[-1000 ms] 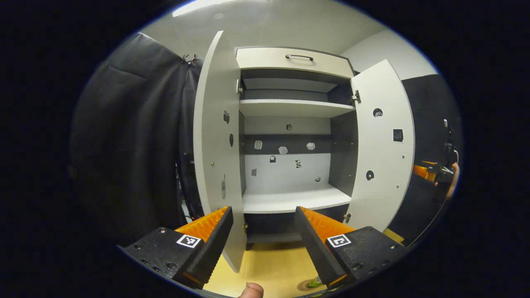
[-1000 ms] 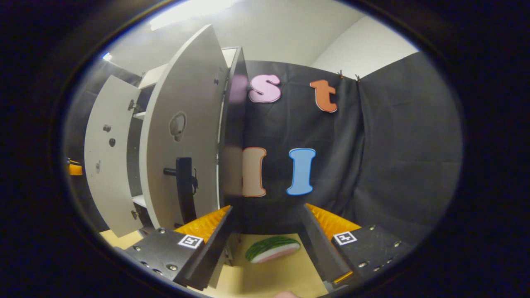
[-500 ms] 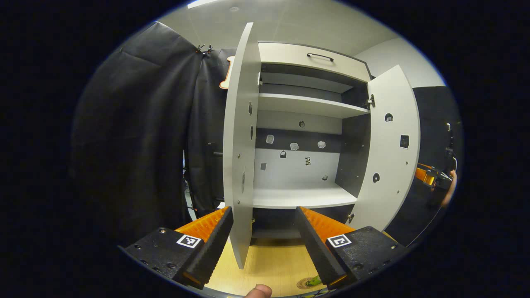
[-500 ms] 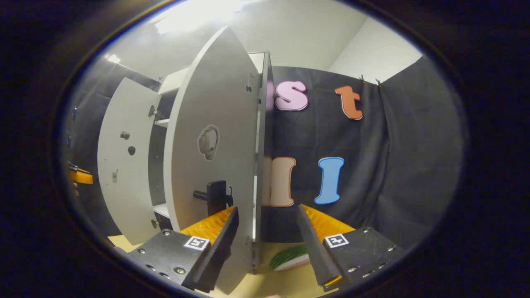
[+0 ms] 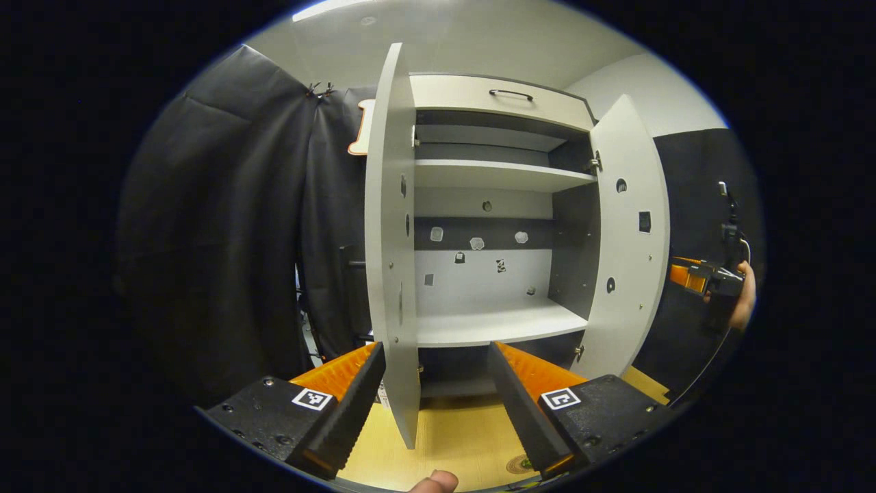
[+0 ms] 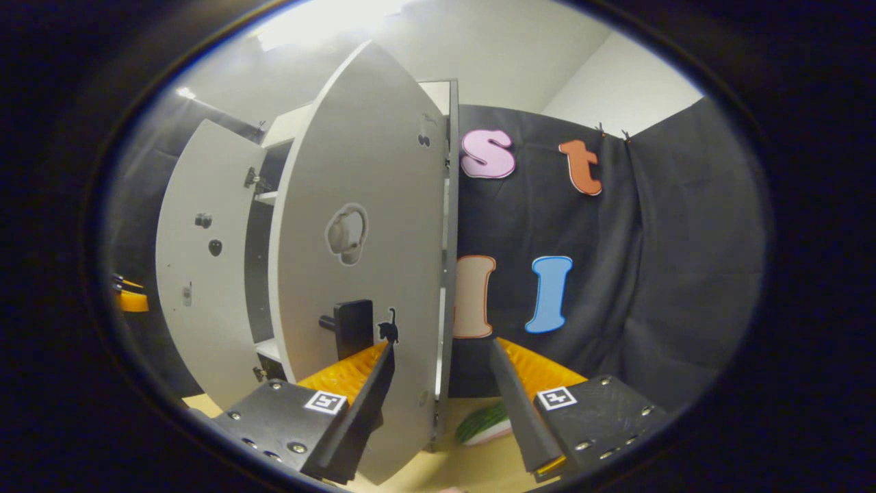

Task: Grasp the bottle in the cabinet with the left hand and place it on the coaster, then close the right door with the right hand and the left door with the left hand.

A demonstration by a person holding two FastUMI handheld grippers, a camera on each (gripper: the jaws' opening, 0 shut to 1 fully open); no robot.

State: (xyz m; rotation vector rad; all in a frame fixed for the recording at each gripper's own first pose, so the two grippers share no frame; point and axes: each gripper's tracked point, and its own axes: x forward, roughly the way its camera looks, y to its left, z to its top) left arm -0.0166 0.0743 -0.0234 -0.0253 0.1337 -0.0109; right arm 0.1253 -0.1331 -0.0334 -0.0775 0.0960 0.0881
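The grey cabinet (image 5: 493, 96) stands with bare shelves and both doors ajar. In the left gripper view the left door (image 5: 391, 239) is edge-on, its lower corner between the fingers of my open left gripper (image 5: 434, 404). The right door (image 5: 629, 239) is angled inward. A round coaster (image 5: 523, 464) peeks out beside one finger, and what stands on it is hidden. In the right gripper view my open right gripper (image 6: 438, 404) is against the right door's outer face (image 6: 356, 226), just below its black handle (image 6: 349, 325). The left door (image 6: 198, 274) is farther off.
The cabinet rests on a yellow wooden table (image 5: 452, 431). A green-and-white slice-shaped object (image 6: 482, 424) lies on the table by the cabinet's side. A hand (image 5: 742, 301) holds the right gripper (image 5: 694, 277) behind the right door. Black cloth hangs on both sides.
The right door has swung farther toward the cabinet with my right gripper following it. The left gripper has shifted slightly along the left door's edge.
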